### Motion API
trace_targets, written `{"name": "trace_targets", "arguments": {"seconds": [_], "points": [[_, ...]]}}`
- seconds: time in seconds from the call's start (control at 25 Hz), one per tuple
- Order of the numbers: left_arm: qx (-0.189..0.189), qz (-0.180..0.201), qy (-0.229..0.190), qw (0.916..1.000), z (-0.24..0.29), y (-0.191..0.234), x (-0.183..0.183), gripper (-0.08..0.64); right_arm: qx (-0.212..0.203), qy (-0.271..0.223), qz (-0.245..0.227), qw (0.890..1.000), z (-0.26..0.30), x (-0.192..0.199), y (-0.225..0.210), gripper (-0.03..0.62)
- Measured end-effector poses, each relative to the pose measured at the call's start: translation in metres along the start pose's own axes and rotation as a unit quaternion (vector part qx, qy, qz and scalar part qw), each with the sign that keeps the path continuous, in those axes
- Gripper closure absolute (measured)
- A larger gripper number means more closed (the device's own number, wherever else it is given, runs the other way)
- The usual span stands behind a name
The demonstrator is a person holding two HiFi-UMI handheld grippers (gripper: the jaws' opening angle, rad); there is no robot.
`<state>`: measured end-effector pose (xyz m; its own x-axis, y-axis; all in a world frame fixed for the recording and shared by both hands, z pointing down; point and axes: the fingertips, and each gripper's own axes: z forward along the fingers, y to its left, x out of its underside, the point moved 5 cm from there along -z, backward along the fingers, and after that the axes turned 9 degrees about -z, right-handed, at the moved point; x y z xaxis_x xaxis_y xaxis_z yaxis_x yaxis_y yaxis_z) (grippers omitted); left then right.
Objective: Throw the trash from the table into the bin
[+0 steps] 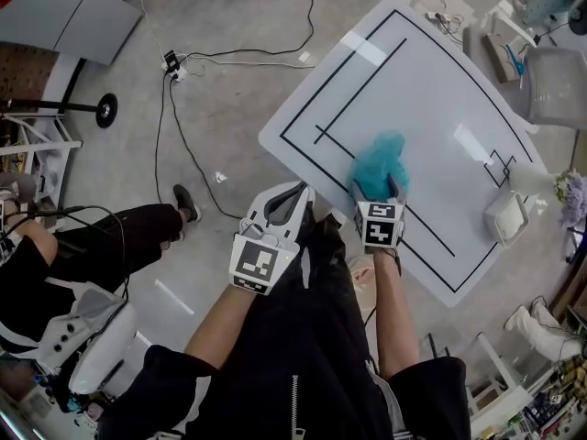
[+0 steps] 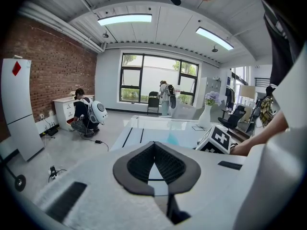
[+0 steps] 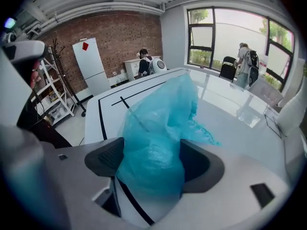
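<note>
- Two claws show in the head view, one in each hand of the person, both near the closest corner of the white worktop (image 1: 431,81).
- The right claw (image 1: 378,191) is closed on a blue plastic bag (image 1: 379,159), crumpled and thin.
- In the right gripper view we see the blue plastic bag (image 3: 156,138) fill the gap of the right claw (image 3: 153,164). It is pressed between the two dark pads (image 3: 106,158) and rises above them.
- The bag is over the worktop, beside the black lines (image 1: 344,108). We cannot tell if it touches the surface.
- The left claw (image 1: 287,198) is off the worktop, over the grey floor (image 1: 229,26).
- In the left gripper view the left claw (image 2: 154,147) has its jaws together, tip against tip, and we see nothing between them.
- At the far right edge of the worktop stands a white vase (image 1: 532,180), with a white square container (image 1: 506,218) just beside it.
</note>
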<state>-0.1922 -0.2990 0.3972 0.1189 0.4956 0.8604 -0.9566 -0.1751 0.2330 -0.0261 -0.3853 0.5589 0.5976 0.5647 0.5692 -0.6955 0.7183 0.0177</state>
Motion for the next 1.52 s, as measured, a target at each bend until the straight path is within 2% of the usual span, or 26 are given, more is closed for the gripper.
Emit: {"name": "trace_targets", "arguments": {"seconds": [0.48, 0.64, 0.72, 0.76, 0.8, 0.84, 1.0, 1.52], "points": [[0.011, 0.0, -0.001, 0.9999, 0.004, 0.0, -0.004, 0.555, 0.009, 0.012, -0.022, 1.0, 0.001, -0.002, -0.002, 0.237], [0.014, 0.002, -0.001, 0.9999, 0.004, 0.002, -0.005, 0.555, 0.01, 0.017, -0.014, 1.0, 0.0, -0.002, 0.002, 0.252], [0.015, 0.003, -0.001, 0.9999, 0.004, 0.003, -0.006, 0.555, 0.008, 0.022, -0.023, 0.999, -0.002, -0.003, 0.004, 0.28], [0.016, 0.004, -0.002, 0.9999, 0.004, 0.003, -0.007, 0.555, 0.005, 0.026, -0.028, 0.999, -0.003, -0.003, 0.006, 0.331], [0.017, 0.004, -0.003, 0.9998, 0.004, 0.004, -0.008, 0.555, 0.001, 0.031, -0.031, 0.999, -0.003, -0.003, 0.008, 0.438], [0.018, 0.004, -0.004, 0.9998, 0.005, 0.004, -0.008, 0.555, -0.001, 0.034, -0.033, 0.999, -0.004, -0.003, 0.01, 0.514], [0.021, 0.003, -0.006, 0.9998, 0.006, 0.004, -0.01, 0.555, -0.001, 0.04, -0.037, 0.999, -0.005, -0.001, 0.016, 0.549], [0.022, 0.009, -0.007, 0.9997, 0.001, 0.003, -0.01, 0.555, 0.001, 0.035, -0.033, 0.999, -0.005, 0.0, 0.016, 0.555]]}}
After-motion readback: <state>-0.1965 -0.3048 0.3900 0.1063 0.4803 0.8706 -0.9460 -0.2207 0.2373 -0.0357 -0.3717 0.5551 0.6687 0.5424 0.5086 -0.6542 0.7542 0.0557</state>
